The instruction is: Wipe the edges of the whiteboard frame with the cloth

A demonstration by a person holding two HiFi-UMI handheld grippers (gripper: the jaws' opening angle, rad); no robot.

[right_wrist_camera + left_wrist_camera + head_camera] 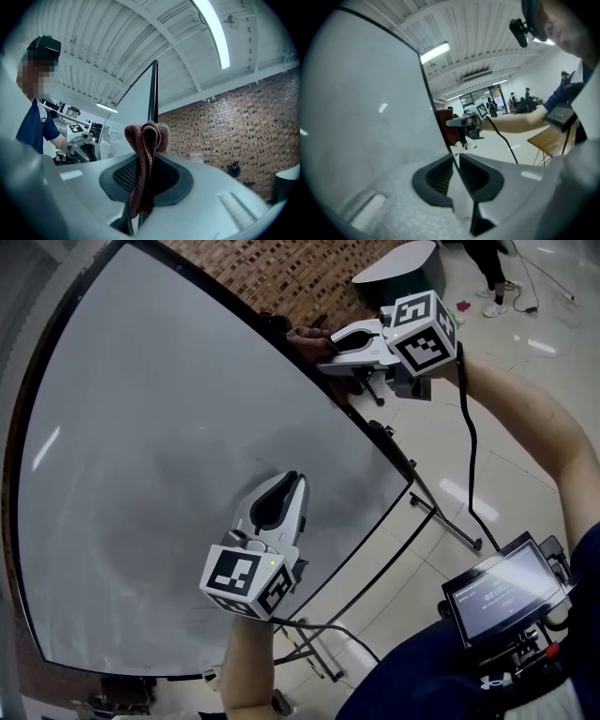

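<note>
The whiteboard fills the left of the head view, and its black frame edge runs diagonally down to the right. My right gripper is shut on a folded reddish-brown cloth, which lies against that frame edge. In the right gripper view the cloth sticks up from between the jaws, with the frame edge rising just behind it. My left gripper hangs in front of the board face lower down. Its jaws are together with nothing held, in line with the frame edge.
The board's black stand legs spread over the tiled floor below the right-hand corner. A screen device hangs at the person's waist. A brick wall lies beyond the frame. A wooden table stands further off.
</note>
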